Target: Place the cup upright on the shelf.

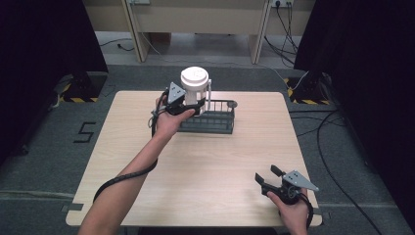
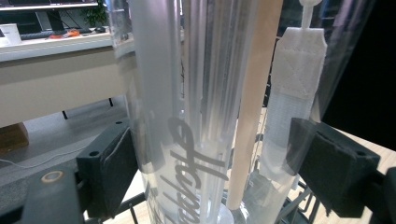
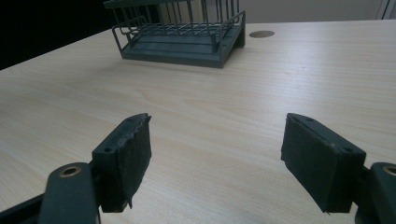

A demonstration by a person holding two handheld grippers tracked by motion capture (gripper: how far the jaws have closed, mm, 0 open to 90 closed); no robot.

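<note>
**Left gripper holds a clear cup over the rack**

A pale wooden table point(image 1: 205, 166) stands on grey carpet, with a long desk beyond it. Toward the table's far edge sits a dark wire rack point(image 1: 211, 117), its base flat on the wood. At the rack's left end the left gripper point(image 1: 188, 104) has its fingers point(image 2: 109, 168) clamped on either side of a clear plastic cup point(image 2: 187, 116) with a white lid point(image 1: 195, 77); the cup stands upright, and dark script lettering runs up its wall. Inside it are a tan straw-like stick and a white brush-like piece. At the near right corner, well apart from the rack, the right gripper point(image 1: 268, 177) sits low over bare wood, fingers point(image 3: 128, 156) spread wide with nothing between them.
</note>
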